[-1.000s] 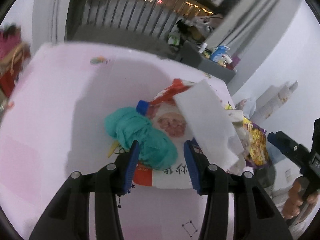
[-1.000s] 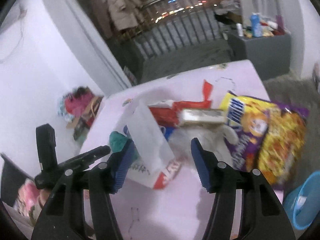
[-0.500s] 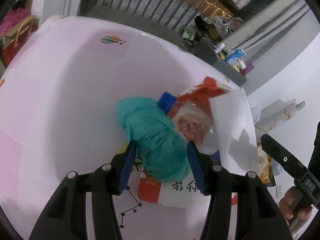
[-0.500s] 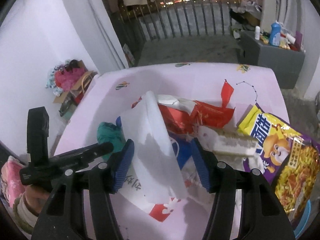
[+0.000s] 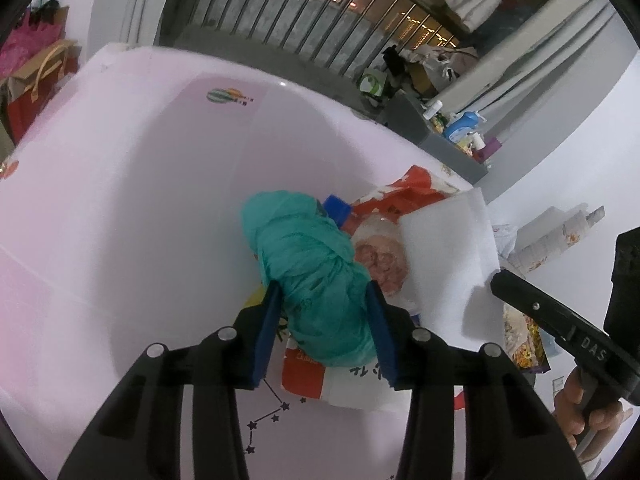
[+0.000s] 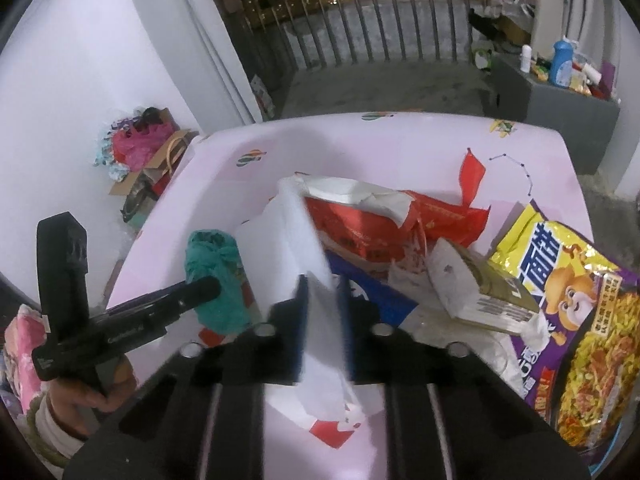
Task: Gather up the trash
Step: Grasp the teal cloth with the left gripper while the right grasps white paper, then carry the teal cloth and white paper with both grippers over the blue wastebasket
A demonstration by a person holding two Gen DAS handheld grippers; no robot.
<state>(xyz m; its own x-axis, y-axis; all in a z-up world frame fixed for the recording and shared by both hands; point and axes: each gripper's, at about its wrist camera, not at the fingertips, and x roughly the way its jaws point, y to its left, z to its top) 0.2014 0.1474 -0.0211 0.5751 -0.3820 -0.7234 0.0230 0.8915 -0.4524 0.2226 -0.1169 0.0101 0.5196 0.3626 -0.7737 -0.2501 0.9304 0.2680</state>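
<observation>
Both grippers had narrowed since a second before: the right gripper [image 6: 323, 326] was closing its fingers onto the white foam sheet [image 6: 292, 248], while the left gripper [image 5: 326, 334] closed against the teal bundle [image 5: 308, 264] lying on the pink table [image 5: 140, 200].

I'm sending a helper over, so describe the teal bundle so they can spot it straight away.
On the pink table, go to the heap of wrappers at its middle. The teal bundle lies on the heap's edge toward the bare pink surface, between the closing jaws of the left gripper. It is the only crumpled teal thing; its neighbours are red, white or yellow packaging.
</observation>
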